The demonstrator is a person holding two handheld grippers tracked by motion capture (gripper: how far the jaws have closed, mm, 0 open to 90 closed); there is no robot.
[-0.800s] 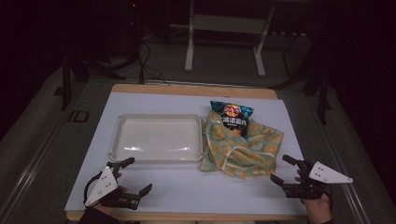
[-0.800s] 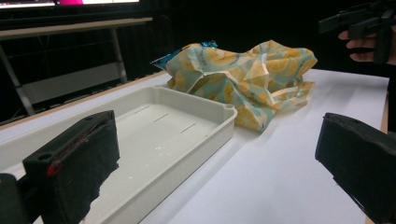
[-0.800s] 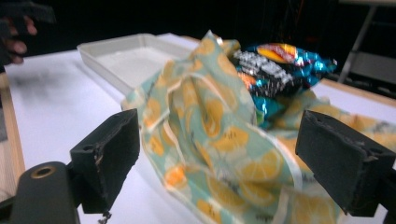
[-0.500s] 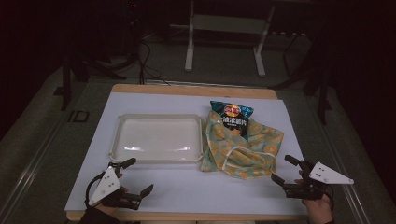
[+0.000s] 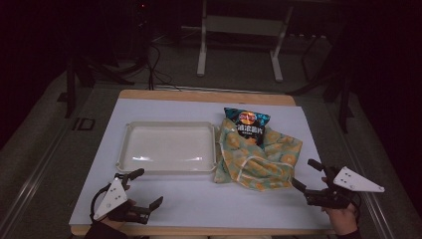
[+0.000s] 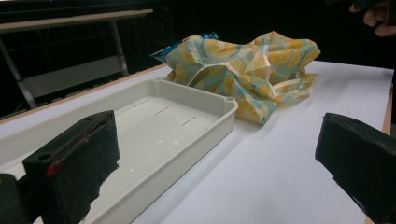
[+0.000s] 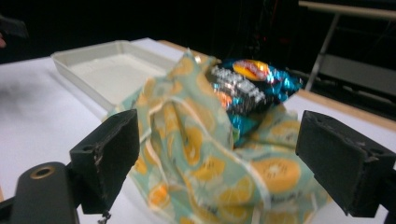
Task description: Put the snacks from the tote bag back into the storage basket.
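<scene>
left gripper (image 5: pixel 140 188): has slid a little toward the white tray (image 5: pixel 169 148), its near jaw now further out along the table's front edge
right gripper (image 5: pixel 307 175): has edged slightly away from the white tray

A crumpled cloth bag (image 5: pixel 256 157), pale green and printed with orange slices, is spread flat on the table just to the right of a white tray (image 5: pixel 166 148). A blue snack packet (image 5: pixel 247 122) is tucked into its far opening, with its top left sticking out.
</scene>
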